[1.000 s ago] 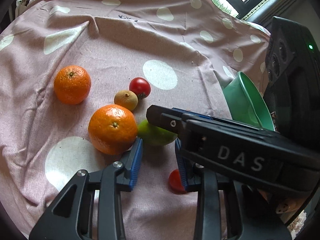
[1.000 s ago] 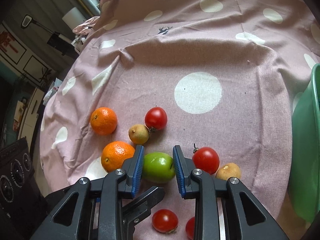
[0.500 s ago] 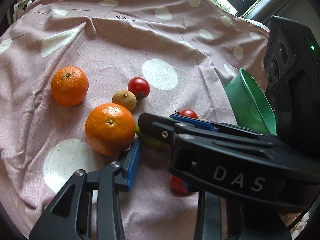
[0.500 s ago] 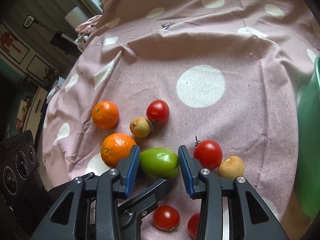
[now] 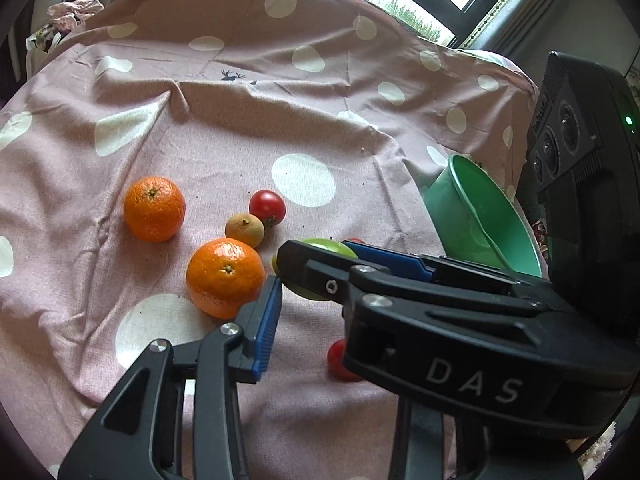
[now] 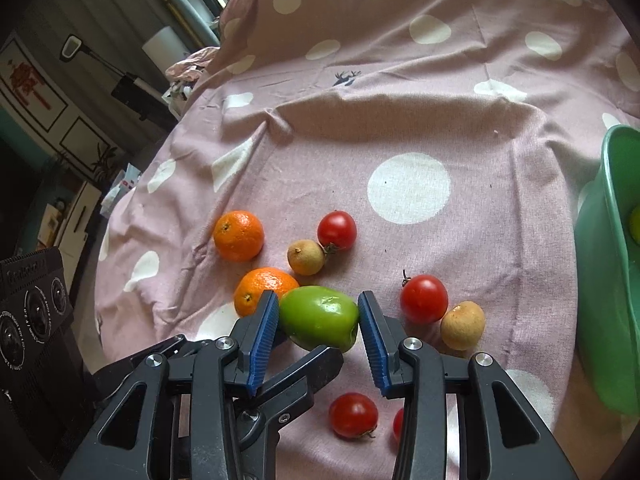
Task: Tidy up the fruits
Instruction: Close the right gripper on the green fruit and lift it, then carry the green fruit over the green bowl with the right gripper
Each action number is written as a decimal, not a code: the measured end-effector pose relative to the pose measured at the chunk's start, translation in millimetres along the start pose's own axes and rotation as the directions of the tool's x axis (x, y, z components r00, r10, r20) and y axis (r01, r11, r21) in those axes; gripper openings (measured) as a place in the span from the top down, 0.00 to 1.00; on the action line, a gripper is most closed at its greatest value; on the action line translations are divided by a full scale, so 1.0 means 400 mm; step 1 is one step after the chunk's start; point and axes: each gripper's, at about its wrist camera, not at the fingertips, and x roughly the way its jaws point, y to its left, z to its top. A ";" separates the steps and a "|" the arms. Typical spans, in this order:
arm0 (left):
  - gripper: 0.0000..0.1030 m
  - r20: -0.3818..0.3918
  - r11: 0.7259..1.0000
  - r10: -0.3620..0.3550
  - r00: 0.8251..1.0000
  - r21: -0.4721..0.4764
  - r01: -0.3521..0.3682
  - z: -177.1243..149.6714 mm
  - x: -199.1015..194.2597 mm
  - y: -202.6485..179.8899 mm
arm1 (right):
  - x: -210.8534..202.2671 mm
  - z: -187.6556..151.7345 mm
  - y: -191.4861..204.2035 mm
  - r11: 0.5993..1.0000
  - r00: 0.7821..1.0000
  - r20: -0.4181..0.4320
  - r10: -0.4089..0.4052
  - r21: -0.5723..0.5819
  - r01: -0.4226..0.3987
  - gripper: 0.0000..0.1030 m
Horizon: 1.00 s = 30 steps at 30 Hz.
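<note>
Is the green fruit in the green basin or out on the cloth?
Out. The green fruit lies on the spotted cloth beside an orange, apart from the green basin.

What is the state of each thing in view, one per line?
green fruit: between the right gripper's fingers.
right gripper: fingers have just been opening, fruit between them.
left gripper: one finger hidden, opening unclear.
oranges: loose on the cloth.
green bowl: something yellow-green inside.
</note>
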 end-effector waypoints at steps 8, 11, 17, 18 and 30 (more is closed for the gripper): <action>0.64 0.107 0.998 -0.005 0.994 0.063 -0.002 0.002 -0.074 -0.035 | -0.078 -0.003 0.042 0.999 0.995 0.104 0.006 -0.035 -0.002 0.58; 0.64 0.129 0.997 -0.012 0.992 0.075 0.003 0.002 -0.088 -0.042 | -0.098 -0.003 0.052 0.999 0.992 0.129 0.004 -0.048 0.002 0.58; 0.64 0.164 0.996 -0.030 0.986 0.091 0.016 0.002 -0.108 -0.051 | -0.128 -0.011 0.067 0.998 0.986 0.164 -0.008 -0.063 0.019 0.58; 0.64 0.176 0.996 -0.034 0.984 0.092 0.018 0.001 -0.113 -0.053 | -0.131 -0.011 0.070 0.998 0.985 0.171 -0.010 -0.065 0.022 0.58; 0.64 0.254 0.991 -0.058 0.965 0.131 0.025 -0.001 -0.166 -0.091 | -0.200 -0.018 0.087 0.996 0.970 0.242 -0.002 -0.082 0.022 0.58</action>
